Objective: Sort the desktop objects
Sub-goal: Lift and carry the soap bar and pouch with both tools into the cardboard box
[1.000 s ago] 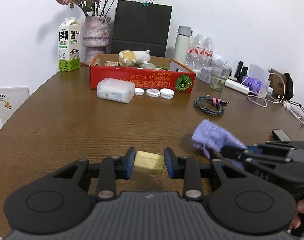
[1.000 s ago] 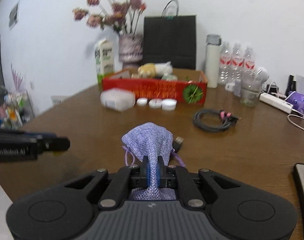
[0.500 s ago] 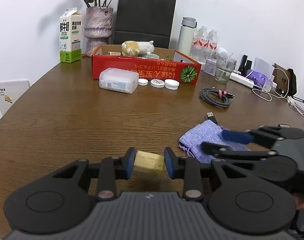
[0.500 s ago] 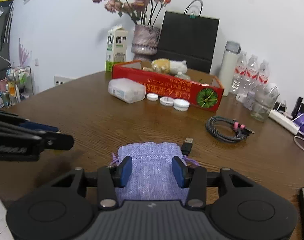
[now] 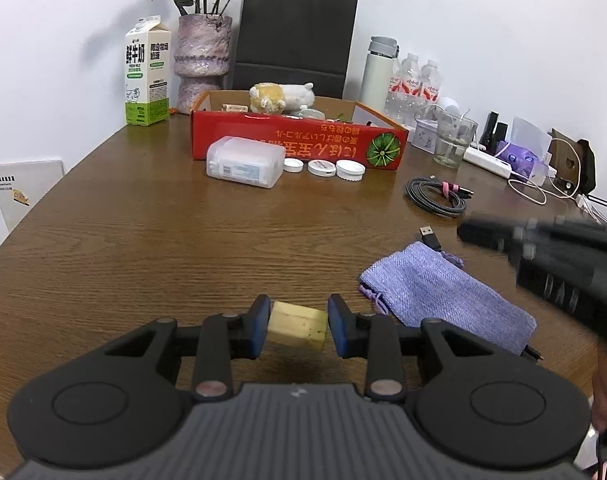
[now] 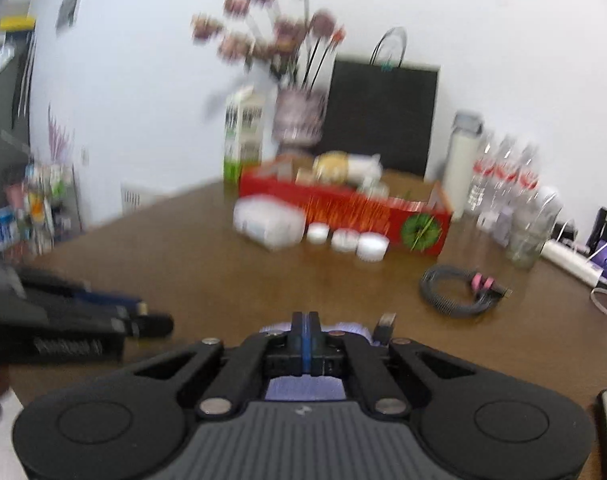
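The place looks like an office or meeting room: a large oval wooden table (image 5: 143, 240) against plain white walls carries a power strip (image 5: 489, 160) with charging cables, 3 water bottles (image 5: 413, 84), a black paper bag (image 5: 295, 36) and a flower vase (image 5: 203, 60).

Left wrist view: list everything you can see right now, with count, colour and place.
yellow block: 1, between left jaws
drawstring pouch: 1, lilac, flat on table, near right
USB plug: 1, black, behind pouch
coiled cable: 1, dark
red box: 1, centre back, plush toy inside
clear plastic case: 1, before box
white lids: 3, before box
milk carton: 1, white-green, back left
vase: 1, mauve, flowers
paper bag: 1, black
flask: 1, white
left gripper: shut on block
right gripper: shut, empty
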A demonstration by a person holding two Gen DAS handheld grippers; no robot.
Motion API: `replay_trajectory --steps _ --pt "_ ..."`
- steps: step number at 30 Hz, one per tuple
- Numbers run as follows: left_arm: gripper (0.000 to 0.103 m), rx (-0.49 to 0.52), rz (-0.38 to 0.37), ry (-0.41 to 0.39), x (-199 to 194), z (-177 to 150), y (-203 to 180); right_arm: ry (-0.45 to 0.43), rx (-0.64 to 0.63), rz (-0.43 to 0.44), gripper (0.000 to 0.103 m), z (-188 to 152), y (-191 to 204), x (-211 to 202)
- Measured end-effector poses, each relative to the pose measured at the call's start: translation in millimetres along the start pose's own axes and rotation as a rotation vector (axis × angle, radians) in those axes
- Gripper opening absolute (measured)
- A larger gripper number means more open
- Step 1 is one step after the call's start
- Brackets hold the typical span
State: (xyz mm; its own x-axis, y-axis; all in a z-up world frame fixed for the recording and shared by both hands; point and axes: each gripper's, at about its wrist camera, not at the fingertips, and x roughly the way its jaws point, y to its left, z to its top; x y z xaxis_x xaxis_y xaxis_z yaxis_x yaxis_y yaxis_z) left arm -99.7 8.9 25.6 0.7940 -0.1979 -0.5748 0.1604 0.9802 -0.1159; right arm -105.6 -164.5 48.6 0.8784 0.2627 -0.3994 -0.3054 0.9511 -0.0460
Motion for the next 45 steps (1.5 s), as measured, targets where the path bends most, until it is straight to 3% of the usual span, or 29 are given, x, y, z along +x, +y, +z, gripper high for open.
replay_trajectory --steps 1,2,3,4,11,13,20,24,31,35,39,45 --pt "0.032 0.002 -0.002 0.003 1.0 -0.7 -1.0 -0.001 0.017 0.005 0.024 1.2 -5.9 4.4" --pt "0.032 0.003 -0.005 0.007 1.8 -1.5 -2.4 0.036 0.02 0.022 0.064 2.4 -11.2 14.4" --pt "0.032 0.004 -0.008 0.008 2.0 -2.0 -3.6 0.07 0.016 0.051 0.079 2.6 -15.4 23.4" --pt "0.032 0.008 -0.012 0.008 1.8 -2.6 -4.5 0.091 0.008 0.096 0.081 2.1 -19.3 33.6" --pt "0.032 0.007 0.017 0.012 3.6 -2.5 1.8 0.215 -0.064 0.104 0.069 -4.6 -17.1 81.7" --pt "0.032 0.006 0.019 0.014 4.4 -2.3 3.4 0.215 -0.045 0.105 0.066 -7.1 -18.3 84.2" --pt "0.032 0.017 0.003 0.016 6.2 -2.4 -1.8 0.228 -0.072 0.141 0.014 -7.6 -11.7 75.0" --pt "0.032 0.027 0.002 -0.005 -2.6 -2.0 -4.0 0.195 -0.088 0.093 0.012 -5.2 -2.4 54.0" --pt "0.032 0.002 -0.014 -0.095 -26.4 18.4 2.9 0.02 0.059 0.082 0.012 27.2 -25.1 -20.2" --pt "0.032 0.03 -0.019 -0.178 -26.8 62.6 11.2 -0.071 0.13 0.095 0.012 57.8 -51.1 -35.8" --pt "0.032 0.012 -0.03 -0.237 -21.3 120.6 24.9 -0.133 0.129 0.043 0.012 95.7 -71.1 -30.1" --pt "0.032 -0.04 -0.04 -0.211 17.7 208.7 42.5 -0.162 0.136 0.06 0.012 165.6 -96.4 14.5"
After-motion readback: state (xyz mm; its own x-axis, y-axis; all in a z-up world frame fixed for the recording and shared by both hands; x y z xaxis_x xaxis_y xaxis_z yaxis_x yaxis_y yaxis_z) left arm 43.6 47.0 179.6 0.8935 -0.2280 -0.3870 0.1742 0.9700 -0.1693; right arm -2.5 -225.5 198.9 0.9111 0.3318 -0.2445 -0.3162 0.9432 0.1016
